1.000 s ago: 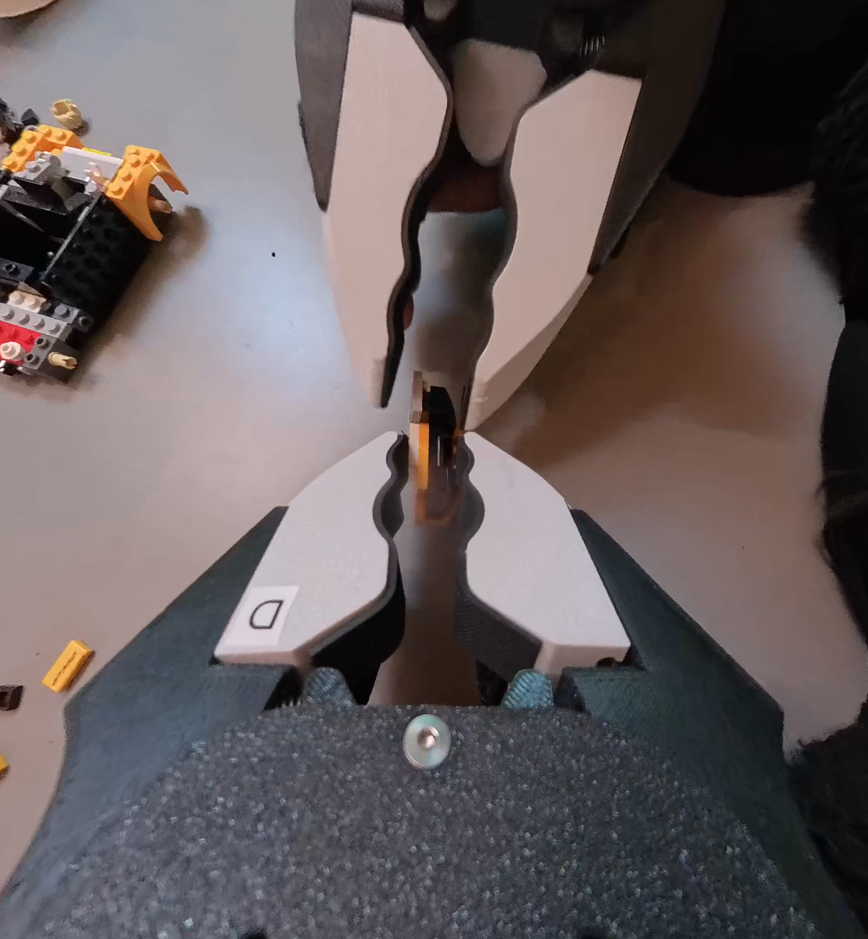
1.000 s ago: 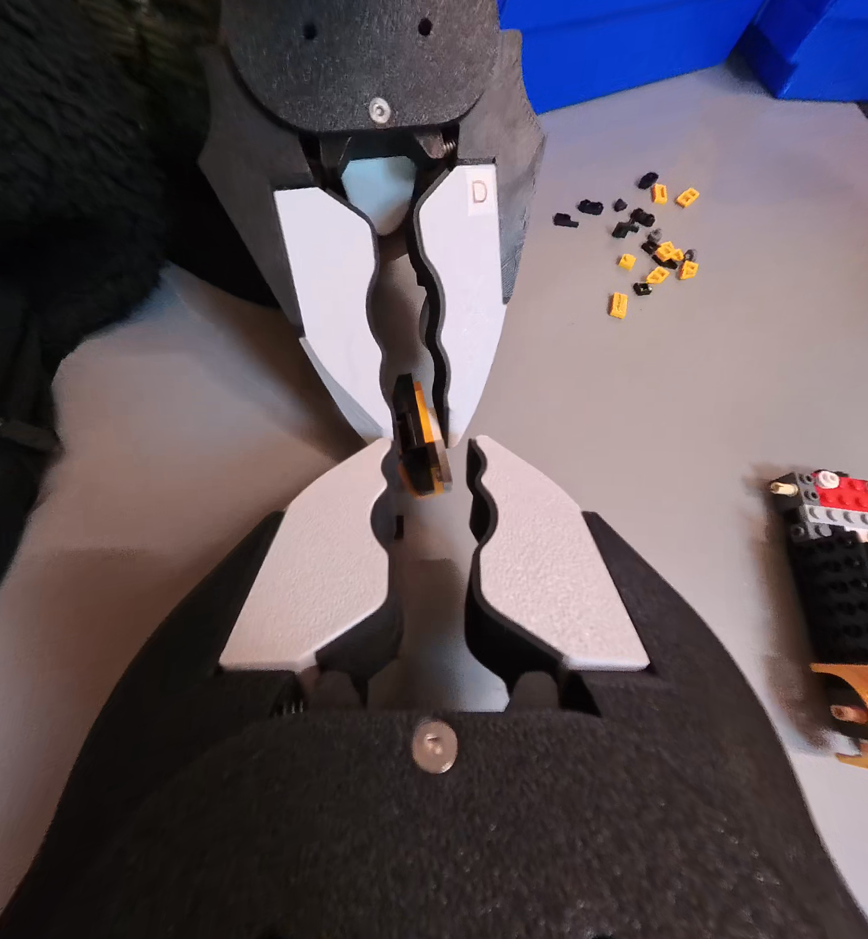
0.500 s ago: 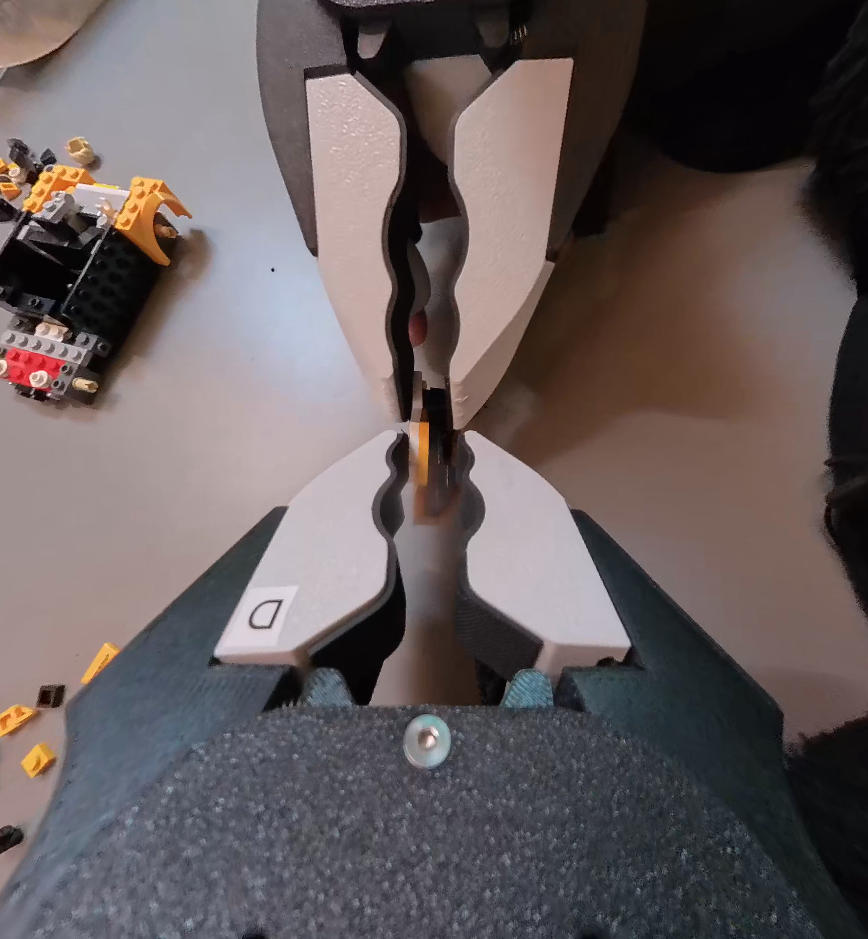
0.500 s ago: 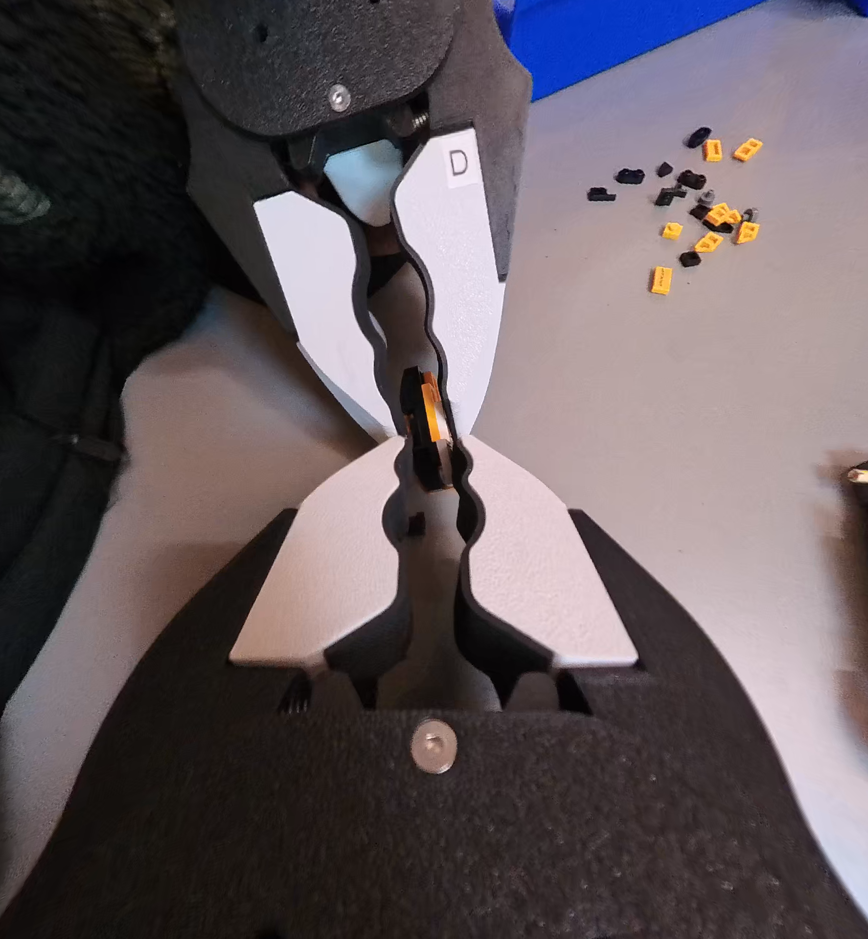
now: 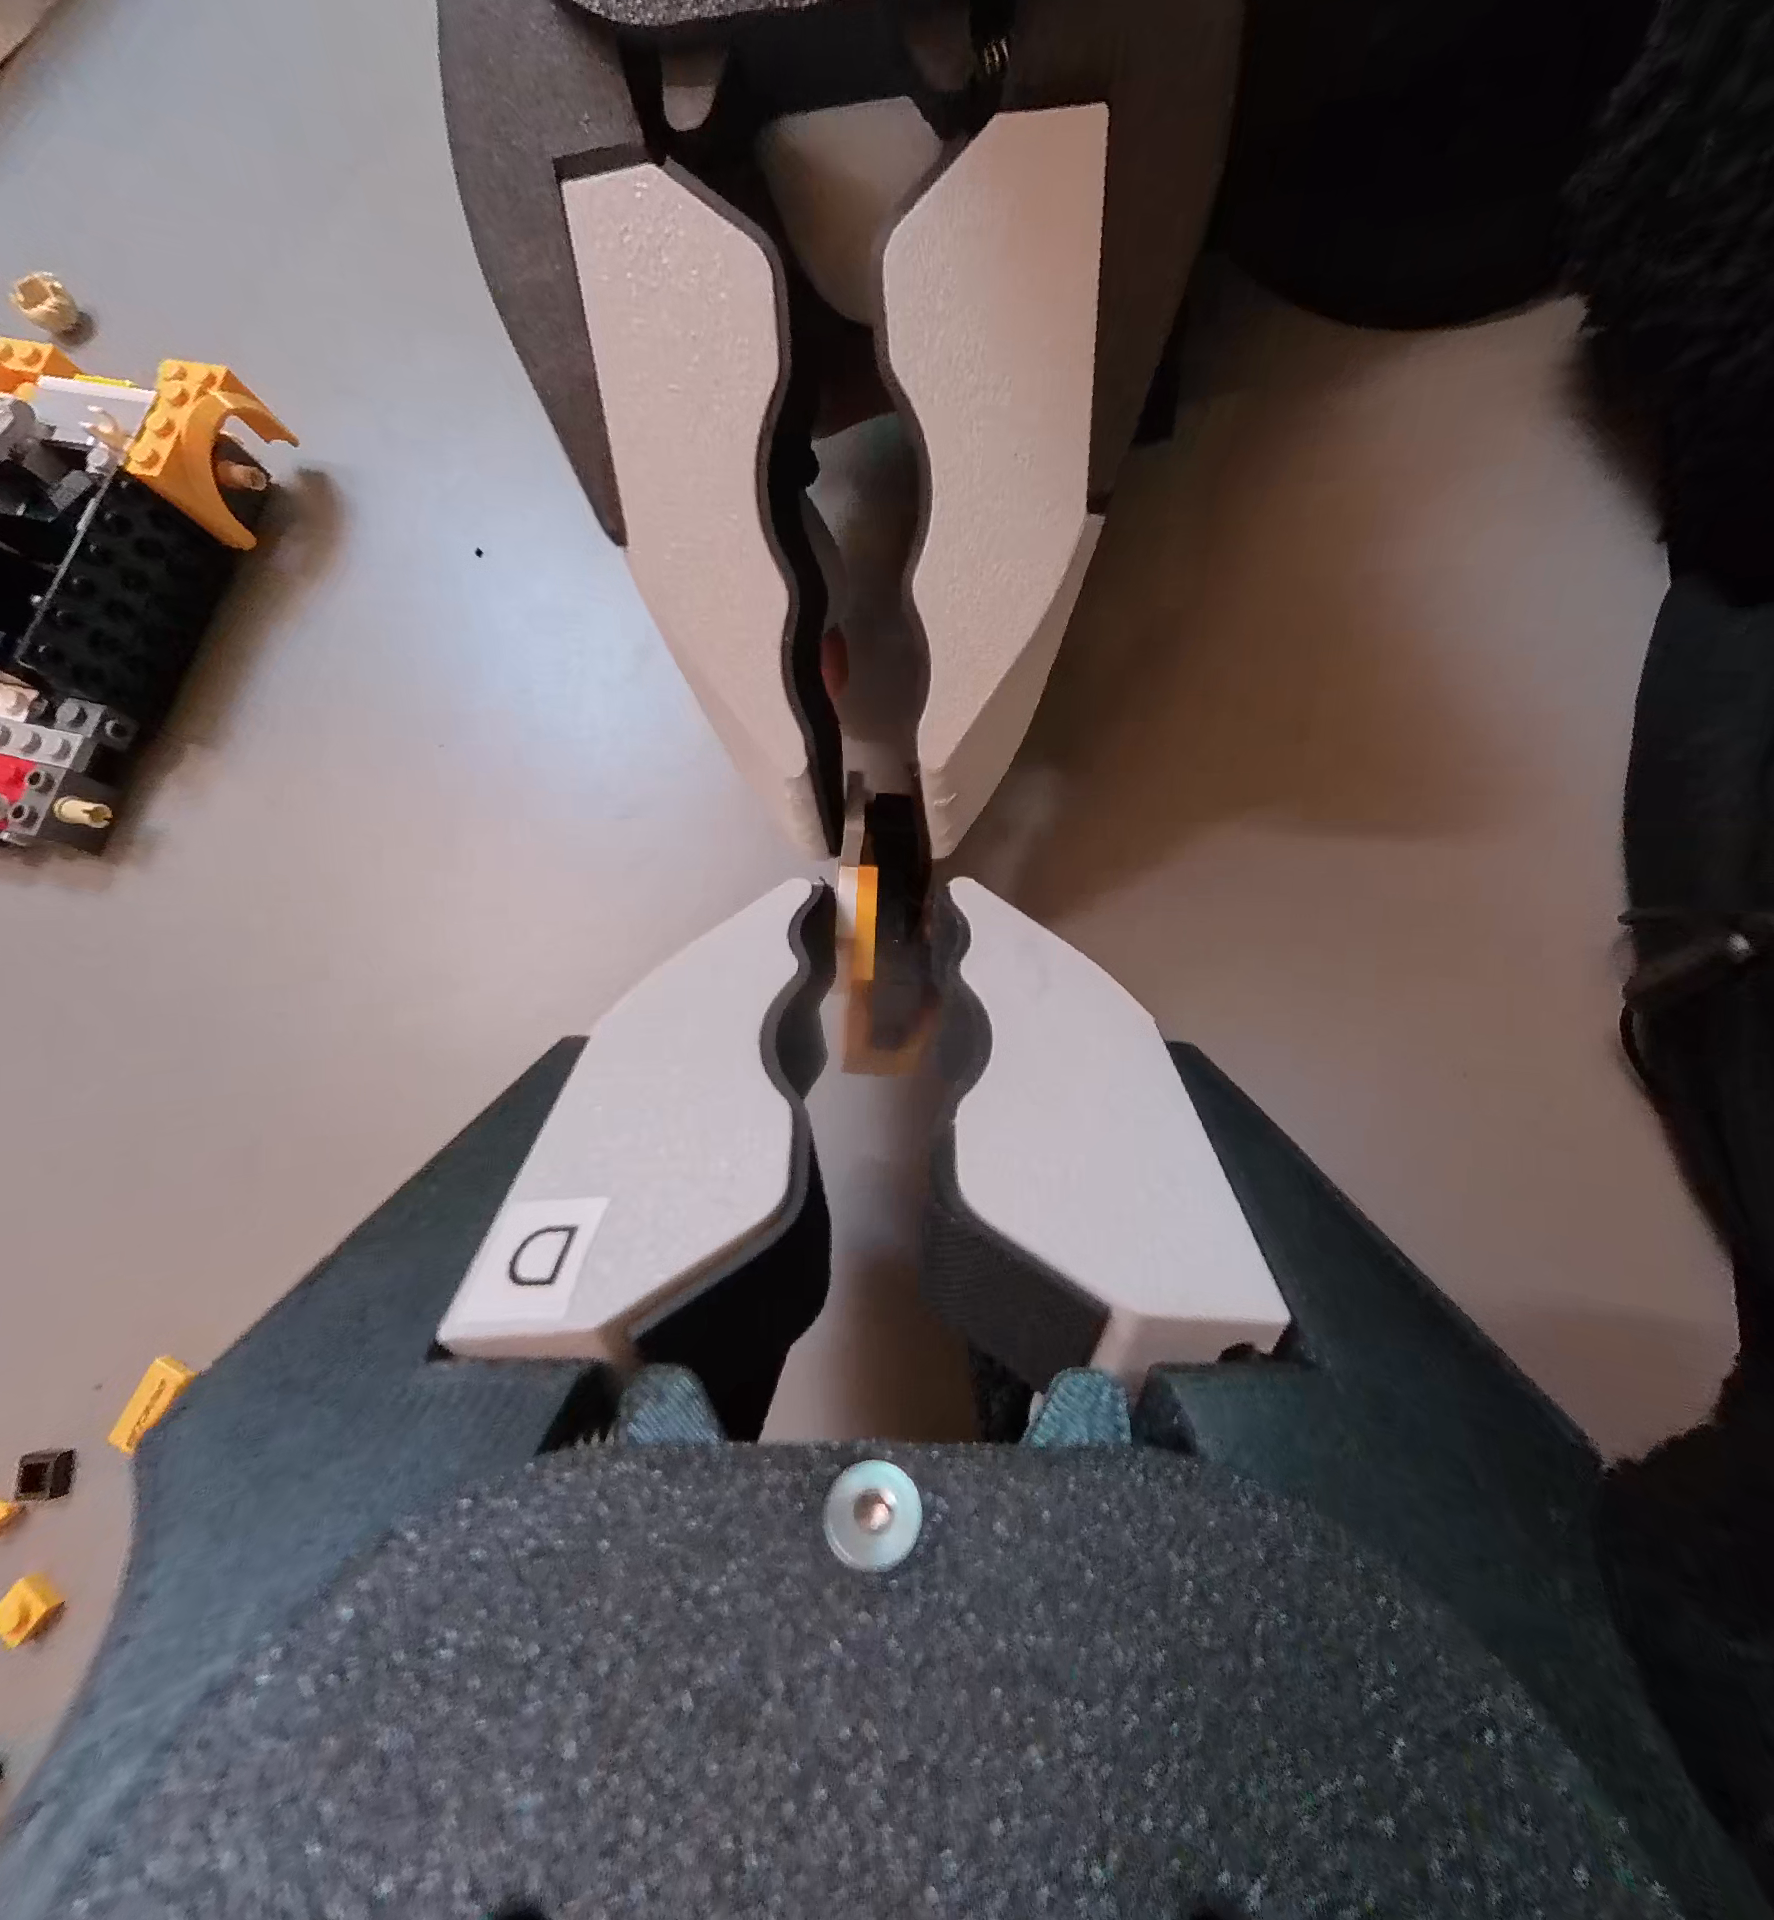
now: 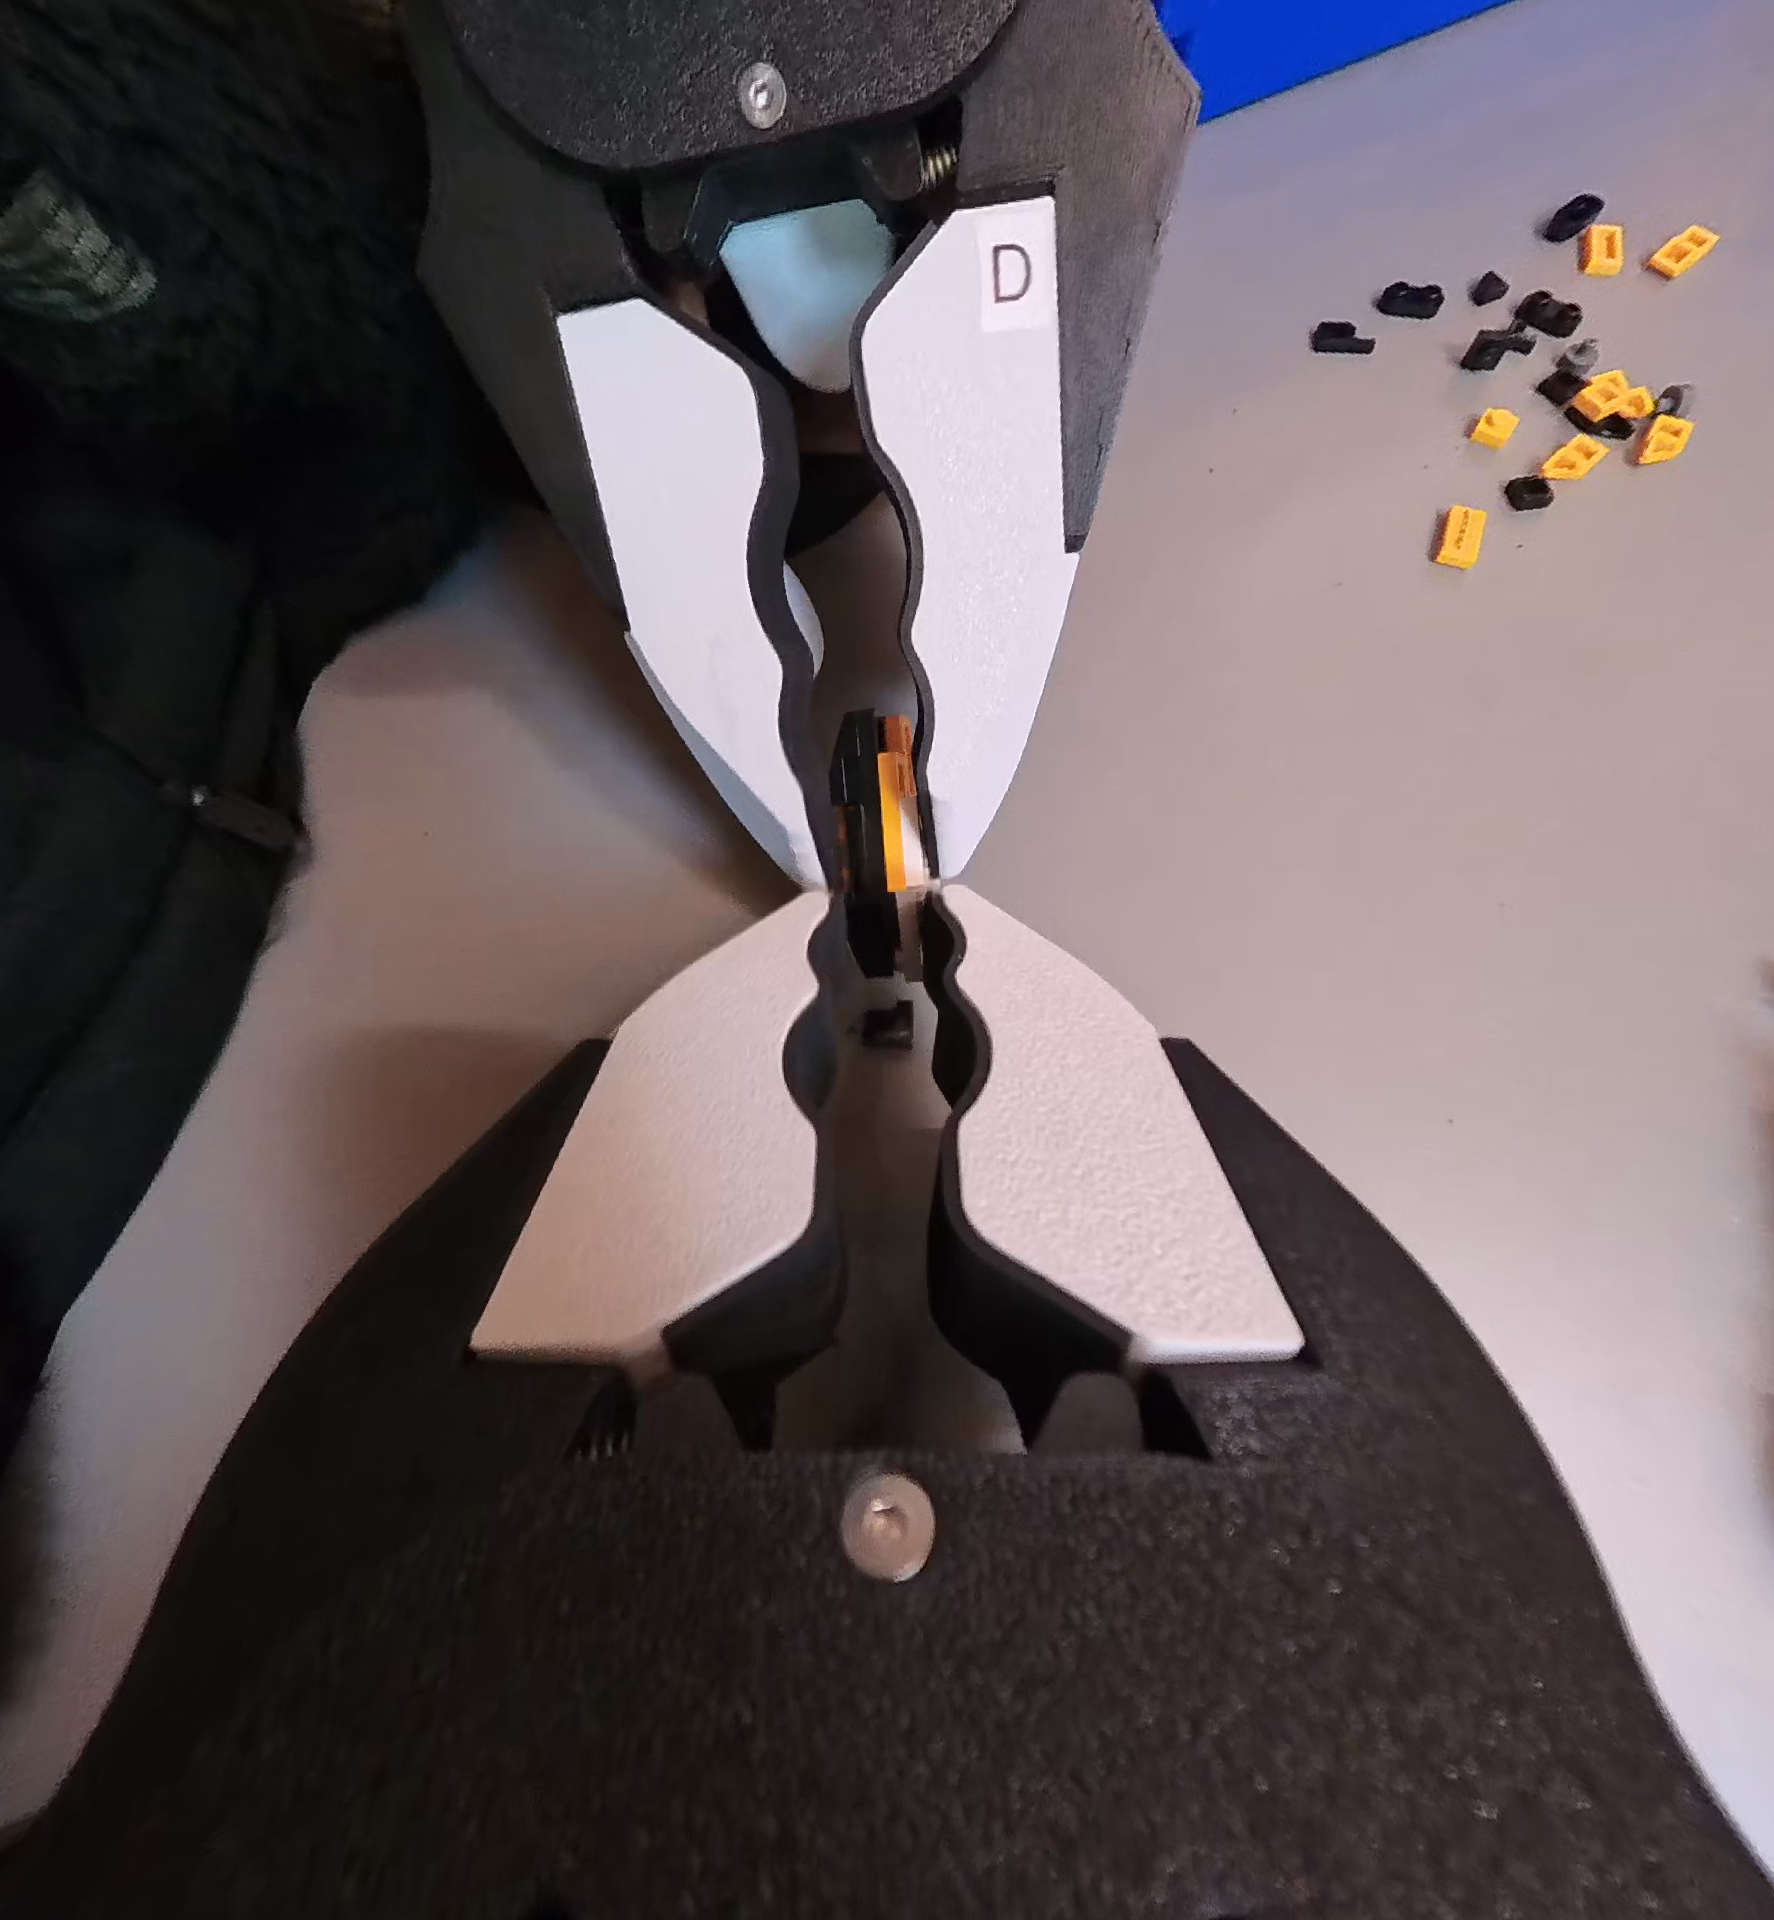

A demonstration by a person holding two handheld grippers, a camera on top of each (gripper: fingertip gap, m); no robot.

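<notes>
Closing since a second ago, right gripper [image 6: 878, 935] jaws, brick stack [image 6: 878, 821] (orange, black) clamped

Off to your left sits a partly built brick vehicle [image 5: 52, 582], black with orange arches and a red end. Loose orange and black bricks [image 6: 1569, 384] lie scattered on the grey table [image 5: 426, 935]. A blue bin [image 6: 1330, 42] stands behind.

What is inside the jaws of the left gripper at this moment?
A small stack of toy bricks, black, orange and white, is clamped in the left gripper. The right gripper grips its other end, tip to tip. How the bricks join is hidden by the fingers.
</notes>
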